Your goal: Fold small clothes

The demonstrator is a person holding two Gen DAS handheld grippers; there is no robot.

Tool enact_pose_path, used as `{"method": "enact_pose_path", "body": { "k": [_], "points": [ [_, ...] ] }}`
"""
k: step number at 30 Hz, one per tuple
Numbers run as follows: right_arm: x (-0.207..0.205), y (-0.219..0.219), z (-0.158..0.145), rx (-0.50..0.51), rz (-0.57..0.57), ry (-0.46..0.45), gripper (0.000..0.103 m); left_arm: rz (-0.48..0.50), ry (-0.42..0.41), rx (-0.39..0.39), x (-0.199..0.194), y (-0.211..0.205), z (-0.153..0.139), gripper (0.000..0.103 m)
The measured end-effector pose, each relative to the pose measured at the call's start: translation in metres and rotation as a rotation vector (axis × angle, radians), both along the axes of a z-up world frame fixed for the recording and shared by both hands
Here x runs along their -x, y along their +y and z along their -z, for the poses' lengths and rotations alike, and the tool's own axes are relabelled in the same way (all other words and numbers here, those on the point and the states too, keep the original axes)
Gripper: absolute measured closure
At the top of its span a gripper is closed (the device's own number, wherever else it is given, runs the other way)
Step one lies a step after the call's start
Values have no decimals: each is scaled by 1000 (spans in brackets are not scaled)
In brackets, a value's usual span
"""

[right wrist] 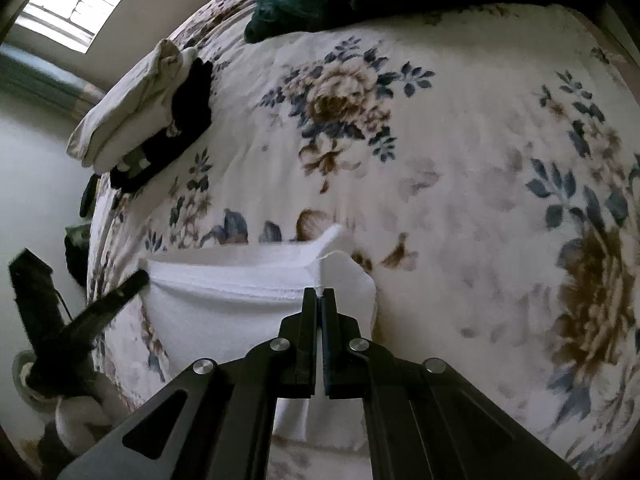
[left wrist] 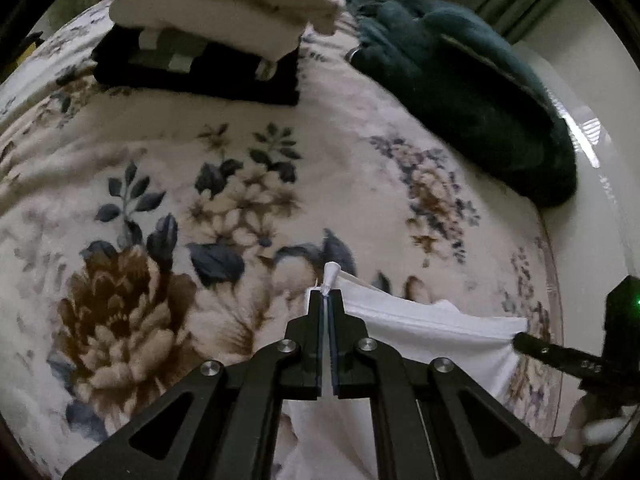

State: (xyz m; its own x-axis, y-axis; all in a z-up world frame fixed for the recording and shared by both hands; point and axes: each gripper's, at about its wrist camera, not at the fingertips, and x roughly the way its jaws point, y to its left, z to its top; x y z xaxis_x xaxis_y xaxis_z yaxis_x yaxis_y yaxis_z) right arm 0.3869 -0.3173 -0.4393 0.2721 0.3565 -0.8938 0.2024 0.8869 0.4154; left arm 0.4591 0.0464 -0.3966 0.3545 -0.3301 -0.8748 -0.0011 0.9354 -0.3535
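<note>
- One white garment hangs stretched between two grippers above the near edge of a floral blanket; its lower part is hidden behind the gripper arms.
- Left gripper has its jaws pinched together on one top corner of the garment.
- Right gripper is likewise clamped on the other corner.
- At the far edge lies one stack of folded clothes, cream over black, blurred.
- One dark green blanket lies bunched at the far corner, partly cut off.

white garment | stretched taut, hem edge up | over floral bedspread
</note>
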Motion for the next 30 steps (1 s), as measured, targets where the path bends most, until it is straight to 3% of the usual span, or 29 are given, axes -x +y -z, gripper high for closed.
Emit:
{"method": "enact_pose_path", "body": {
  "k": [3,8,12,13,14,15,16,17,18,19,23,25,26,27,28,30],
  "points": [
    [-17,8,10,43,-23,-8,101,12,34,-25,-15,-2,23,102],
    [-45,11,49,88,-22,45,101,-6,160,13,-29,0,74,102],
    [-49,-5,77,-99,0,175,100,-4,196,75,-20,4,74,101],
    [-44,-13,75,-138,22,169,94,-12,194,108,-17,8,68,100],
    [-39,-23,71,-171,44,159,77,-29,194,144,-14,14,62,100],
    [-30,-36,66,-222,72,144,66,-50,195,173,-9,20,57,95],
    [-22,-45,63,-247,96,143,54,-77,200,186,-4,27,50,84],
    [-14,-53,61,-262,118,147,54,-98,194,227,4,33,43,76],
    [-1,-61,62,-301,137,161,54,-113,191,259,14,38,38,59],
    [7,-65,63,-328,145,173,54,-132,193,282,22,41,35,52],
    [42,-65,76,-450,165,226,54,-131,214,349,58,37,26,52],
    [51,-53,88,-469,154,246,54,-100,233,318,69,25,30,54],
    [53,-48,93,-480,153,252,59,-81,242,288,73,17,34,55],
    [54,-44,95,-490,151,251,70,-71,242,273,77,12,38,71],
    [56,-38,98,-502,146,247,102,-64,237,260,80,7,40,101],
    [55,-33,92,-494,155,211,101,-58,197,205,85,1,37,101]
  ]
}}
